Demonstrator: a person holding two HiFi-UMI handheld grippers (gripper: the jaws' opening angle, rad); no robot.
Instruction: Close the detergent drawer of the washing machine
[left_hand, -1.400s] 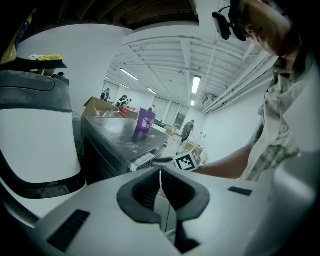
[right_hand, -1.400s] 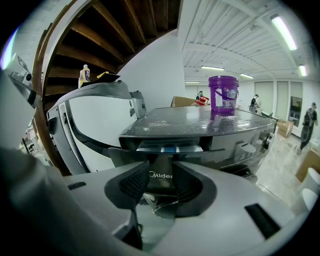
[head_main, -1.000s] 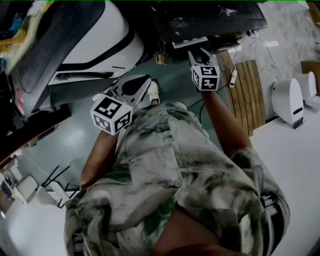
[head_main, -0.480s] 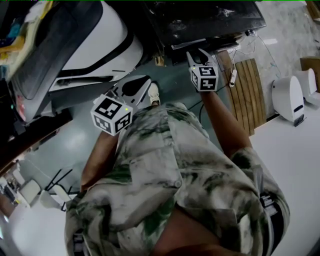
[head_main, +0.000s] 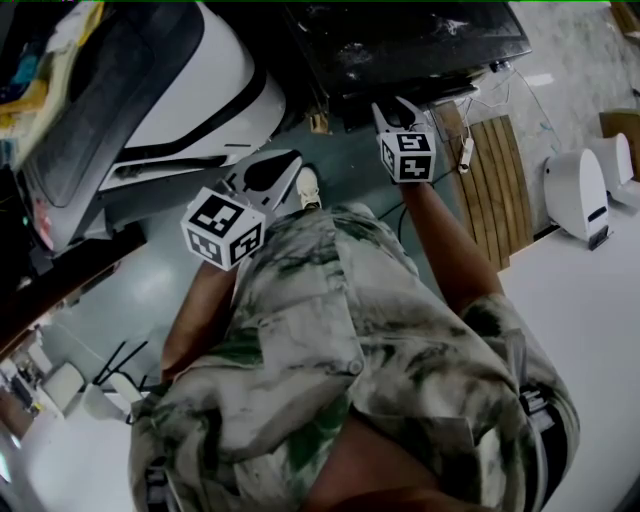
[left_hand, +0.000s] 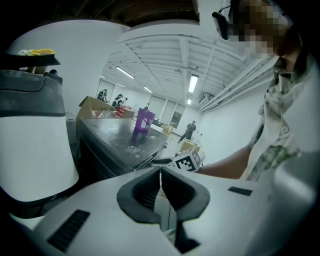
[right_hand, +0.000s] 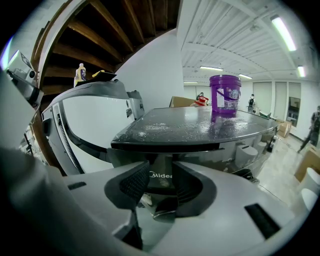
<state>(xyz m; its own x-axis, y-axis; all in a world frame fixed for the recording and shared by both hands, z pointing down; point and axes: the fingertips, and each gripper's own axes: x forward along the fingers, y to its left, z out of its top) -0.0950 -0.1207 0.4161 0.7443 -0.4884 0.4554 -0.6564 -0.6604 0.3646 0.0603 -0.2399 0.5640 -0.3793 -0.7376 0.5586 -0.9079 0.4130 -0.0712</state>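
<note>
The dark washing machine (head_main: 420, 35) stands ahead of me, its top dusty. My right gripper (head_main: 395, 105) is open and sits right at the machine's upper front edge. In the right gripper view the front panel with the Midea logo (right_hand: 161, 176) fills the gap between the right gripper's (right_hand: 160, 177) open jaws; I cannot tell whether they touch it. No drawer sticks out from the front in the head view. My left gripper (head_main: 285, 170) hangs lower left, off the machine, shut with nothing in it. Its pads (left_hand: 150, 190) meet in a thin line.
A purple bucket (right_hand: 225, 95) stands on the machine's top. A large white rounded appliance (head_main: 190, 90) is close on the left. A wooden slatted board (head_main: 495, 180) and a small white device (head_main: 578, 200) are on the right. My shoe (head_main: 307, 185) shows on the green floor.
A pale strip that stuck out under the machine's front edge, by the right gripper, has shrunk and vanished. The right gripper edged slightly toward the machine. The left gripper stayed put.
</note>
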